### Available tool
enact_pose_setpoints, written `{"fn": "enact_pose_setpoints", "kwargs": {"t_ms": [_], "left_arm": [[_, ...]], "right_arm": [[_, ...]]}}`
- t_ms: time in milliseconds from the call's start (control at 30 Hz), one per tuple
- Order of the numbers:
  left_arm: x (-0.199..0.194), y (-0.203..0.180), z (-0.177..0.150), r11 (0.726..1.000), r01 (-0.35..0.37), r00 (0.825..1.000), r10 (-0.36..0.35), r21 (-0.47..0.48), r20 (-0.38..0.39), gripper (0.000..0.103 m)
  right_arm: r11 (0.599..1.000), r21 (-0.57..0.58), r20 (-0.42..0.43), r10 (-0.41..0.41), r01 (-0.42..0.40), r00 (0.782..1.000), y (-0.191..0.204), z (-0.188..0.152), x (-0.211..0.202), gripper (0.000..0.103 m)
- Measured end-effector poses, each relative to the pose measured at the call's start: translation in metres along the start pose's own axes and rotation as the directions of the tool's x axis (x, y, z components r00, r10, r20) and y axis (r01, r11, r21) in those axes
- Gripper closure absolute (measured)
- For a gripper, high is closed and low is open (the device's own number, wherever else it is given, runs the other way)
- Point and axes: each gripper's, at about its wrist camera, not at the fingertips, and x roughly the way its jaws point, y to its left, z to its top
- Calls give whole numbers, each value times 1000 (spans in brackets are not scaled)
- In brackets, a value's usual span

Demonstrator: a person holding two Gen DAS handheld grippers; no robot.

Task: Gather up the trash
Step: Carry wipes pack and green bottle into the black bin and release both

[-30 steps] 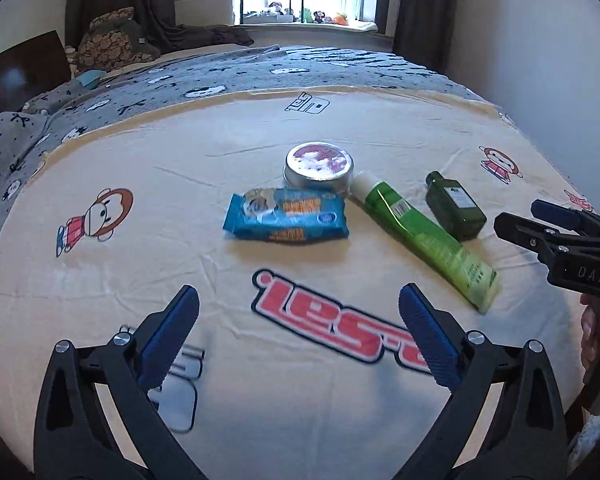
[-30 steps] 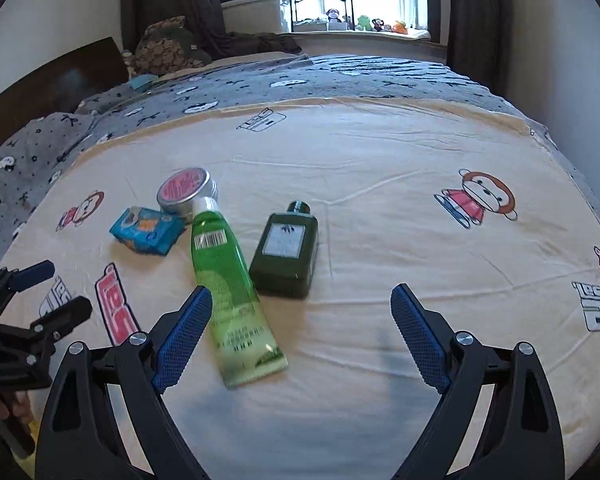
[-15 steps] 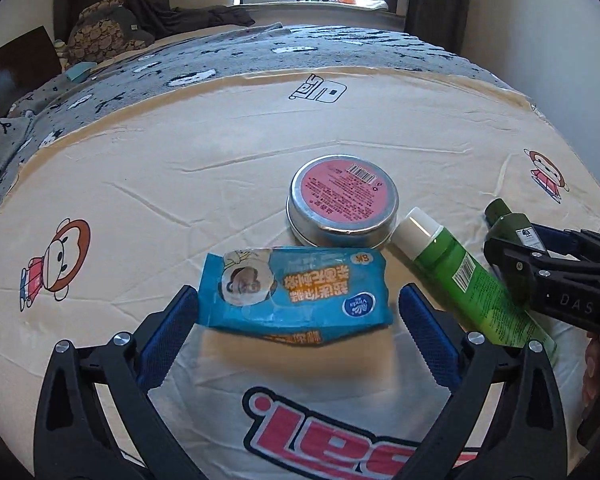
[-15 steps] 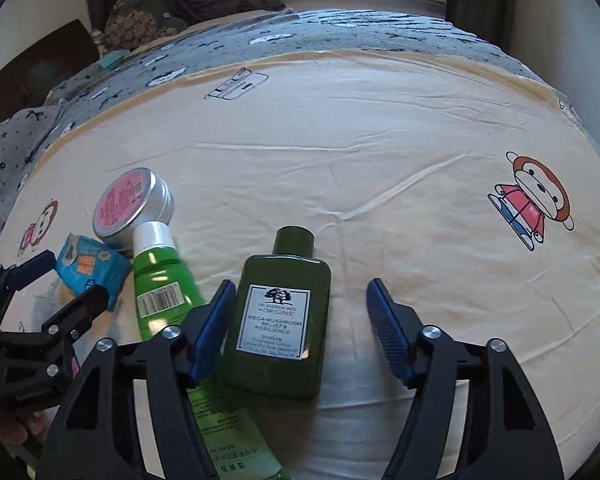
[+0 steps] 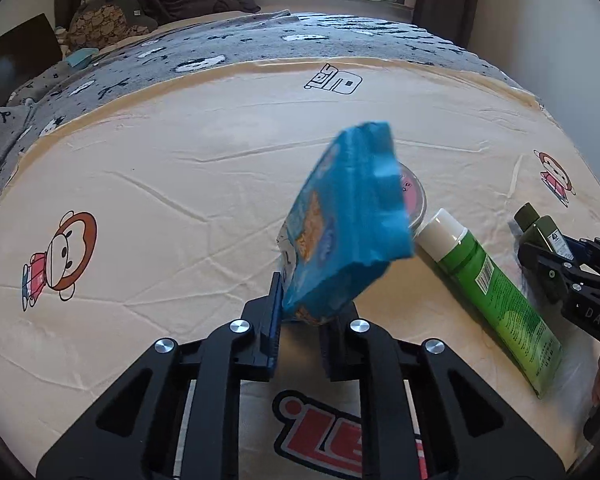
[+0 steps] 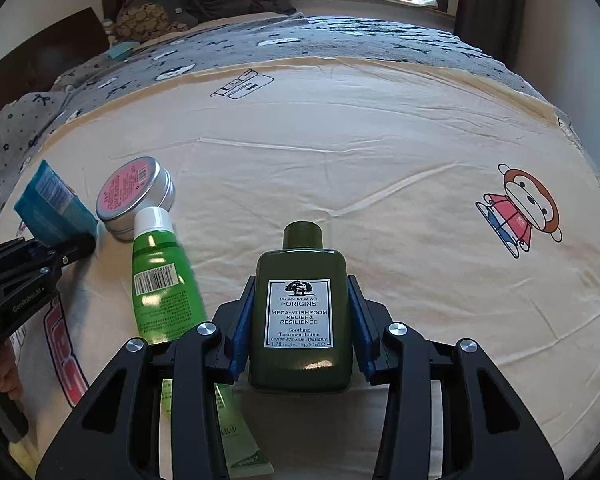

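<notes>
Left gripper [image 5: 300, 320] clamps blue packet [image 5: 350, 220]; right gripper [image 6: 300, 328] clamps dark bottle [image 6: 300, 312]; green tube [image 6: 162, 280], tin [image 6: 134, 192] between, on sheet [image 6: 380, 160].

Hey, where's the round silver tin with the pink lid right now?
The round silver tin with the pink lid lies on the cream bedsheet, left in the right wrist view, touching the green tube's white cap, behind the lifted blue packet.
</notes>
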Motion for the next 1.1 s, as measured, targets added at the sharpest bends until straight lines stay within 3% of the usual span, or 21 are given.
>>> {"fn": "enact_pose_setpoints", "kwargs": {"t_ms": [500,900,1100], "left_arm": [[-95,-30,-40,997,51,991,-57,49,124,93],[-176,-84,-154,981,157,964,-178,115,195,94],[-197,-107,-216,960,225,955,-251,166,157,94]], "right_arm": [[997,-65,108,59,-52,992,-3,-36,-76,60],[972,-222,208,118,-71,971,1,-139,-174,60],[964,-248,217,147,-91,965,-4,-199,-205,60]]}}
